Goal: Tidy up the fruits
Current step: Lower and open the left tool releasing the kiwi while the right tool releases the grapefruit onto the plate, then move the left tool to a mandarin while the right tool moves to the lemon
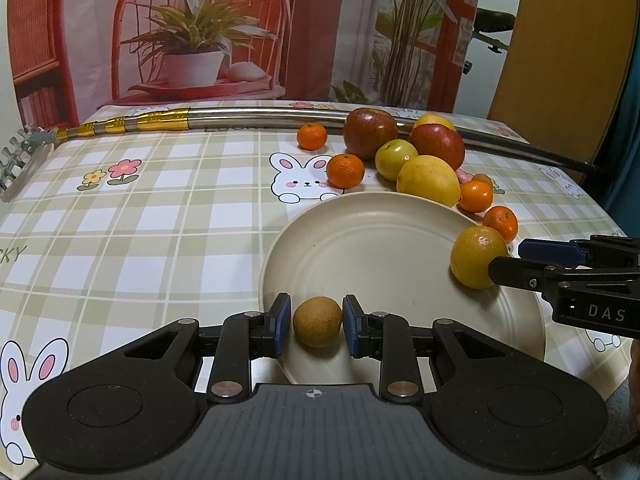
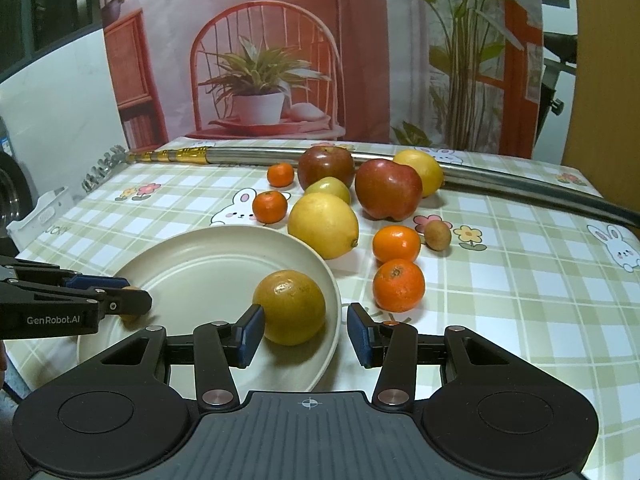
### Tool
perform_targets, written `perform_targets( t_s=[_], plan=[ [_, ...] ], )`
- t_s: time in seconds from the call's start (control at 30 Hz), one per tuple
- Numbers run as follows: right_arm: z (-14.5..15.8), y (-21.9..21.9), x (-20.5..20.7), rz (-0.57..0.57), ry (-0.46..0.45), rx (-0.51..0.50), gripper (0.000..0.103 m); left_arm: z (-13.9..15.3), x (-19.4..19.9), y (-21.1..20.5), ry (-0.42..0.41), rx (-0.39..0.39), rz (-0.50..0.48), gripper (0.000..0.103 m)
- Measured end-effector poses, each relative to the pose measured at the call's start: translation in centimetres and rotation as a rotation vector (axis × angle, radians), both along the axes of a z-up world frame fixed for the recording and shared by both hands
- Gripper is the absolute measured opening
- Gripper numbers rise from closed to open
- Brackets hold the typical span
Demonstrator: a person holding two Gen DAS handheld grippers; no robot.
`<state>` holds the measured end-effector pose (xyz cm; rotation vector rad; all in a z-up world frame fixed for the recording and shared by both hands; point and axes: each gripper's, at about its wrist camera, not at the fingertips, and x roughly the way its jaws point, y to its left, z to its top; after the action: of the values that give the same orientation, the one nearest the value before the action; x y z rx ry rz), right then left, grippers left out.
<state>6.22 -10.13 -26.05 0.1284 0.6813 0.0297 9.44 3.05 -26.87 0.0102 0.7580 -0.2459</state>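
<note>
Between the left gripper's (image 1: 316,322) parted pads sits a small brown fruit (image 1: 318,321) on the plate (image 1: 360,240): light, firm, likely to roll. The right gripper (image 2: 306,330), spread, flanks an orange (image 2: 291,307) at the plate's rim; grip its widest middle.

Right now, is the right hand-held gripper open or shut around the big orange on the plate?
Open. The orange rests on the plate; the right hand-held gripper has one pad beside it, the other clear outside the rim.
</note>
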Motion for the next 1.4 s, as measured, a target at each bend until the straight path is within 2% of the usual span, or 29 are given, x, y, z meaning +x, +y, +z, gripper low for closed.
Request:
perform_targets(
  t_s=[0.3, 0.47, 0.7, 1.1, 1.3, 1.4],
  plan=[
    [0.1, 0.1, 0.0, 0.001, -0.002, 0.003, 0.043, 0.0, 0.0, 0.0, 0.000, 0.001, 0.000, 0.031],
    [0.4, 0.2, -0.1, 0.003, -0.015, 0.005, 0.043, 0.4, -0.2, -0.1, -0.019, 0.000, -0.009, 0.040],
    [1.1, -0.3, -0.2, 0.001, -0.040, 0.019, 0.043, 1.3, -0.3, -0.1, -0.052, -0.006, -0.009, 0.040],
    [4.8, -5.2, 0.4, -0.096, -0.146, 0.039, 0.043, 5.9, 1.4, 2.6, -0.134, -0.043, 0.047, 0.040],
    [6.0, -7.8, 1.2, -0.141, -0.179, 0.023, 0.043, 7.6, 2.6, 3.6, -0.161, -0.005, 0.065, 0.040],
    [6.3, -8.7, 1.7, -0.156, -0.192, 0.022, 0.043, 7.9, 3.2, 4.2, -0.154, -0.014, 0.075, 0.040]
  ],
)
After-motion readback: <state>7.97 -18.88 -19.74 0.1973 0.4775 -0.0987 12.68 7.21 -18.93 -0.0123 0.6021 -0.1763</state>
